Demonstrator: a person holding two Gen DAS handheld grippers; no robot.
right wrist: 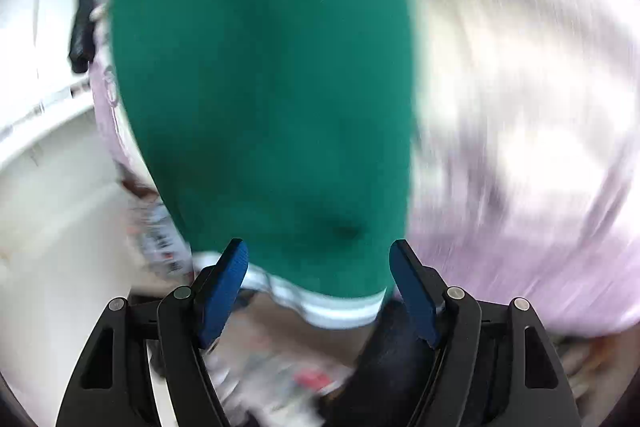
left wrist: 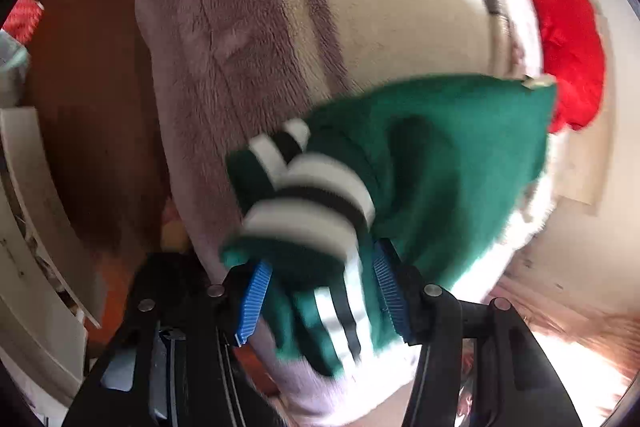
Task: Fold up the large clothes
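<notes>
A green knit garment point(left wrist: 452, 171) with white and black striped cuffs lies over a fluffy lilac-and-cream blanket point(left wrist: 248, 39). My left gripper point(left wrist: 322, 291) is shut on its bunched striped cuff point(left wrist: 316, 211), with the blue pads pressing the fabric from both sides. In the right wrist view the green garment point(right wrist: 264, 79) fills the middle, its white-striped hem point(right wrist: 340, 309) between the fingers. My right gripper point(right wrist: 320, 287) is open, with the blue pads wide apart at either side of the hem. The view is motion-blurred.
A red garment point(left wrist: 568, 39) lies beyond the blanket at the right. Brown floor point(left wrist: 88, 115) and white furniture point(left wrist: 36, 239) are at the left. In the right wrist view the lilac blanket point(right wrist: 532, 131) is right and a white surface point(right wrist: 52, 211) left.
</notes>
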